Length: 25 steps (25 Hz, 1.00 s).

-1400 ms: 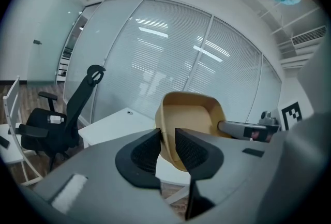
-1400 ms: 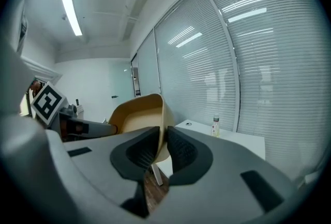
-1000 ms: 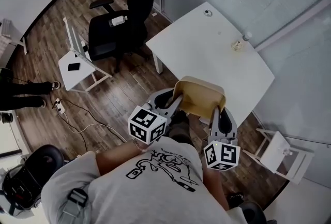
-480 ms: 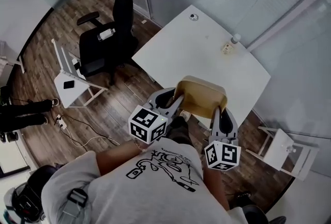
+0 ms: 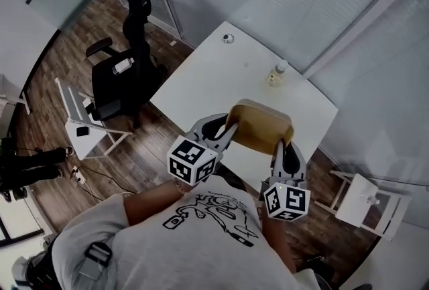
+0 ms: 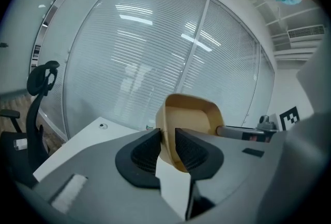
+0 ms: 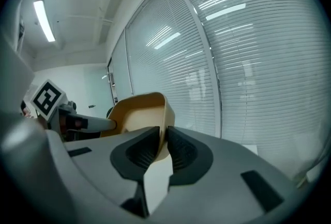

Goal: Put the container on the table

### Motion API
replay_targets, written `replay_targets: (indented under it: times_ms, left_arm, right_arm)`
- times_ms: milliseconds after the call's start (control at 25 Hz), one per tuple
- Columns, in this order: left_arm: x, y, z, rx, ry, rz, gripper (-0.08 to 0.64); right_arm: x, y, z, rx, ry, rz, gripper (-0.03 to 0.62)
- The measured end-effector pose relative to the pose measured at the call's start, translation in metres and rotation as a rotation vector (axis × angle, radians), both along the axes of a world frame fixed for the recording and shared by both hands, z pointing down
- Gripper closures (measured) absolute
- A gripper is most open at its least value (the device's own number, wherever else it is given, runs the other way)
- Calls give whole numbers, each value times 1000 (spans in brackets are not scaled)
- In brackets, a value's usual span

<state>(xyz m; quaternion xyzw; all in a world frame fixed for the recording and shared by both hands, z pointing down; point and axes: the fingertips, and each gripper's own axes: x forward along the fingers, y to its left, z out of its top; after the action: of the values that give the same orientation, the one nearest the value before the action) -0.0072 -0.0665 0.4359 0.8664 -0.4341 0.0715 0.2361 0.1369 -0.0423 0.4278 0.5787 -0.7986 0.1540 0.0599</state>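
A tan open container (image 5: pixel 261 124) hangs in the air over the near edge of the white table (image 5: pixel 221 78). My left gripper (image 5: pixel 230 130) is shut on its left rim and my right gripper (image 5: pixel 280 146) is shut on its right rim. In the left gripper view the container (image 6: pixel 189 114) shows its empty inside, with the rim pinched between the jaws of the left gripper (image 6: pixel 167 145). In the right gripper view the container (image 7: pixel 139 112) is seen from the other side, its wall clamped by the right gripper (image 7: pixel 165 148).
On the table's far side stand a small bottle (image 5: pixel 275 73) and a round fitting (image 5: pixel 229 38). A black office chair (image 5: pixel 120 67) and a white side chair (image 5: pixel 80 124) stand left of the table. Another white chair (image 5: pixel 365 198) is at the right. Blinds cover glass walls behind.
I have stepped closer to the table. The container, held by both grippers, has moved from beside the table's edge to over its near part.
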Motion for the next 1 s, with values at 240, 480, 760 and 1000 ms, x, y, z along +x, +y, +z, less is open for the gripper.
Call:
replay_targets:
  times_ms: [240,480,760,1000]
  left_arm:
    - [25,-35,3,-1,-4,27,479]
    - [36,-58,10,-26,-2,63,479]
    - [25,-94,15,-35,0,144,479]
    - [1,-124,15,-37,5,237,479]
  right_arm:
    - [23,-29,1,1,-3,23,558]
    - [33,-46,9,-25,-12,69,558]
    - [17,-69,12,-41,-4,149,558]
    - [-10,-88,12,-45,1,245,558]
